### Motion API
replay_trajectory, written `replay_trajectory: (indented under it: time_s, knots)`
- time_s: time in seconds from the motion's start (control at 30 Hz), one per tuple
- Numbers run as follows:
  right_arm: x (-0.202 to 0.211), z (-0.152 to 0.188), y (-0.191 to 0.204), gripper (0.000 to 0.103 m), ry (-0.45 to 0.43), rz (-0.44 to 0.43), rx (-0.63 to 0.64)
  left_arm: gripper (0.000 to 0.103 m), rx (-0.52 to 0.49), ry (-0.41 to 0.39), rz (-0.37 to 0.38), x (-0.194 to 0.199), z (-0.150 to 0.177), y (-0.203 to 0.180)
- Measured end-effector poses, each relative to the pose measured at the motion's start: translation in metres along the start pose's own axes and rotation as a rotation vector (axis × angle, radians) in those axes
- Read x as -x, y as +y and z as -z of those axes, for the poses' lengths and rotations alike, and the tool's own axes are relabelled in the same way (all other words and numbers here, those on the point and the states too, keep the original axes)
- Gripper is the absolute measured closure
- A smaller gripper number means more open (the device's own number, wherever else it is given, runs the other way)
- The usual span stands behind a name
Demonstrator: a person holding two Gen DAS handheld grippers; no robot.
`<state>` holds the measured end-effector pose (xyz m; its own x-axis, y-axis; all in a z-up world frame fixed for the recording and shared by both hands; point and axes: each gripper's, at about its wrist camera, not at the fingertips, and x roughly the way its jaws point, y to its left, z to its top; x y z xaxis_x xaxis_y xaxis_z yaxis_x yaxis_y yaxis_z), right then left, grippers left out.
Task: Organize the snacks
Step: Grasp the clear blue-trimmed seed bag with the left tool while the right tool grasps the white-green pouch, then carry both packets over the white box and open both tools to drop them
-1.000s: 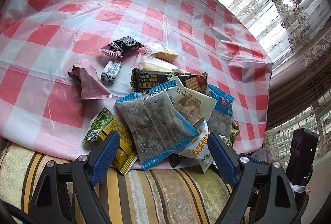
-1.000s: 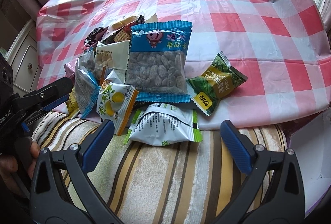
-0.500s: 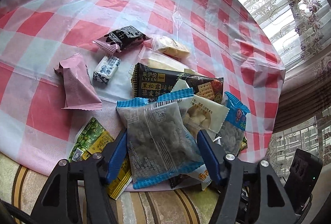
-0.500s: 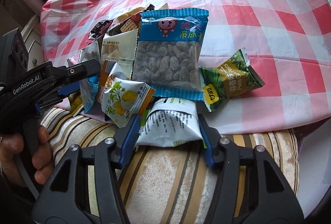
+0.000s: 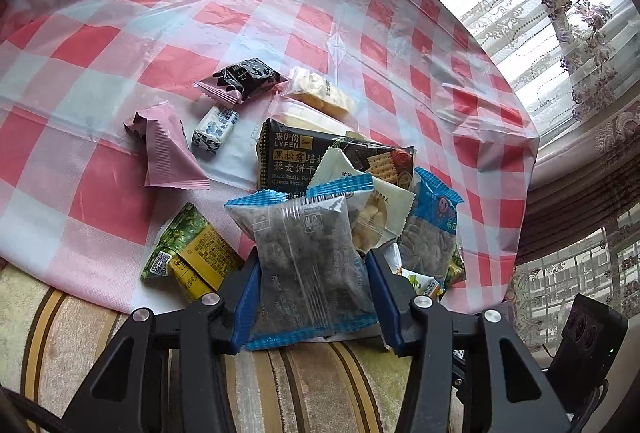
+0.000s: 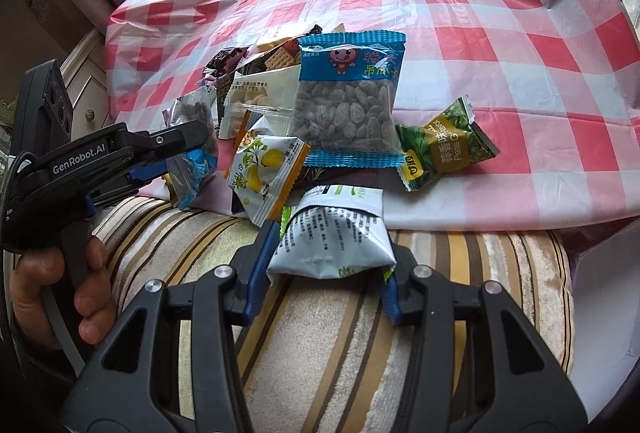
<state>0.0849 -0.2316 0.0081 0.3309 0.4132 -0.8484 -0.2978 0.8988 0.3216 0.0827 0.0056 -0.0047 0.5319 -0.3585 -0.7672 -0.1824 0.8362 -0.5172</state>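
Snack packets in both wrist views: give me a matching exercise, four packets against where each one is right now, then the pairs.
Column one:
1. clear packet with blue ends
2. white and green packet
3. pink packet
4. green pea packet

Column two:
A. lying alone on the checked cloth, left of the pile
B. between the fingers of the left gripper
C. on the cloth beside the big blue-topped seed packet
D. between the fingers of the right gripper

Pairs: 1-B, 2-D, 3-A, 4-C
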Motion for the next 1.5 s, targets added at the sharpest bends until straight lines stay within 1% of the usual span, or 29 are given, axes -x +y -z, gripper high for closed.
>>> replay_trajectory:
  time_s: [0.1, 0.23, 0.33, 0.43, 0.6, 0.77, 0.87, 1.07, 1.2, 1.33, 1.4, 1.47, 1.5]
  knots:
    - [0.011, 0.003, -0.004, 0.053, -0.032, -0.006, -0.01, 0.052, -0.019, -0.038, -0.015, 0.01, 0.003, -0.004]
    - [0.025, 0.008, -0.016, 0.053, -0.065, -0.005, -0.041, 0.052, -0.063, -0.076, -0.014, 0.023, 0.008, -0.015]
    - [0.038, 0.012, -0.032, 0.053, -0.09, -0.002, -0.081, 0.052, -0.109, -0.084, 0.001, 0.027, 0.013, -0.031]
    - [0.053, 0.018, -0.051, 0.053, -0.117, 0.015, -0.128, 0.052, -0.164, -0.071, 0.034, 0.026, 0.02, -0.052]
    - [0.074, 0.031, -0.095, 0.053, -0.15, 0.056, -0.228, 0.052, -0.265, -0.021, 0.096, 0.012, 0.04, -0.096]
    - [0.094, 0.048, -0.139, 0.053, -0.183, 0.094, -0.331, 0.052, -0.347, 0.051, 0.152, -0.008, 0.063, -0.137]
    - [0.103, 0.06, -0.166, 0.053, -0.197, 0.134, -0.388, 0.052, -0.396, 0.098, 0.186, -0.021, 0.079, -0.16]
    - [0.114, 0.084, -0.214, 0.053, -0.197, 0.218, -0.503, 0.052, -0.479, 0.203, 0.252, -0.046, 0.102, -0.207]
    - [0.12, 0.096, -0.236, 0.049, -0.193, 0.265, -0.563, 0.052, -0.537, 0.261, 0.284, -0.062, 0.119, -0.236]
    - [0.123, 0.103, -0.25, 0.044, -0.195, 0.281, -0.602, 0.052, -0.588, 0.313, 0.304, -0.073, 0.136, -0.257]
    - [0.124, 0.105, -0.253, 0.039, -0.195, 0.286, -0.614, 0.051, -0.606, 0.343, 0.314, -0.077, 0.143, -0.264]
    - [0.123, 0.106, -0.256, 0.036, -0.193, 0.278, -0.622, 0.049, -0.619, 0.361, 0.314, -0.08, 0.147, -0.268]
    - [0.123, 0.107, -0.256, 0.035, -0.192, 0.278, -0.626, 0.046, -0.624, 0.368, 0.315, -0.081, 0.149, -0.269]
